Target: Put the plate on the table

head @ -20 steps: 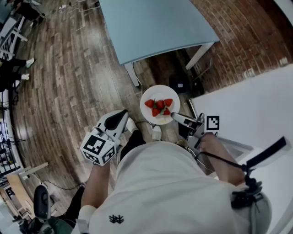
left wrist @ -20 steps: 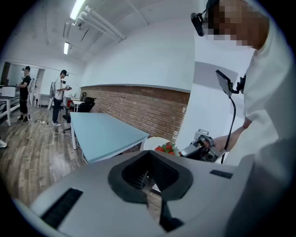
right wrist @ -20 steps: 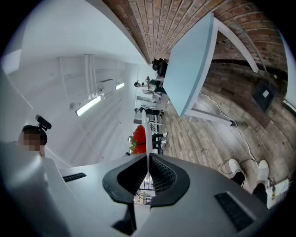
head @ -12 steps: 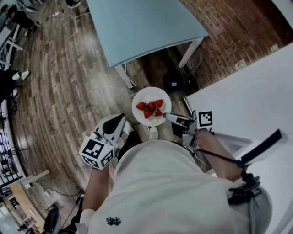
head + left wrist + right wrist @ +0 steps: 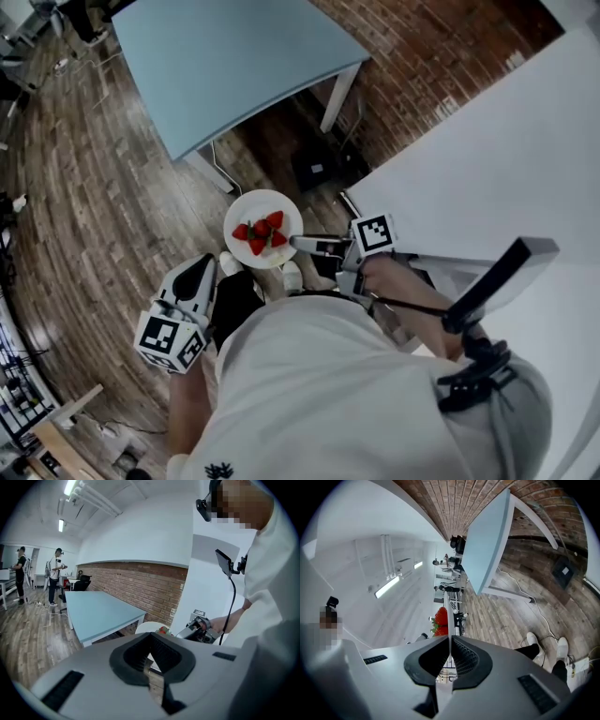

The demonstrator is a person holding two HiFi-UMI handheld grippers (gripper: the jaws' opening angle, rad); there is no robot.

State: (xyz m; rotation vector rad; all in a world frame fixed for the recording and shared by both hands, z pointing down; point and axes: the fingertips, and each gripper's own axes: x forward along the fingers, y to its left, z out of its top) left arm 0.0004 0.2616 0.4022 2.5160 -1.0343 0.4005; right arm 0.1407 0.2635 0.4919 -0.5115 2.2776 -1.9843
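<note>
Your right gripper [image 5: 298, 243] is clamped on the rim of the plate [image 5: 247, 208] (strawberries [image 5: 262, 232] on it), held over the wood floor [image 5: 84, 216], near the blue table [image 5: 225, 66]. Left gripper [image 5: 201, 269]: jaws together, empty.

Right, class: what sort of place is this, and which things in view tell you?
Probably an open office or lab workspace. A large blue table stands on a wood floor by a brick wall, and people stand farther off under strip lights.
</note>
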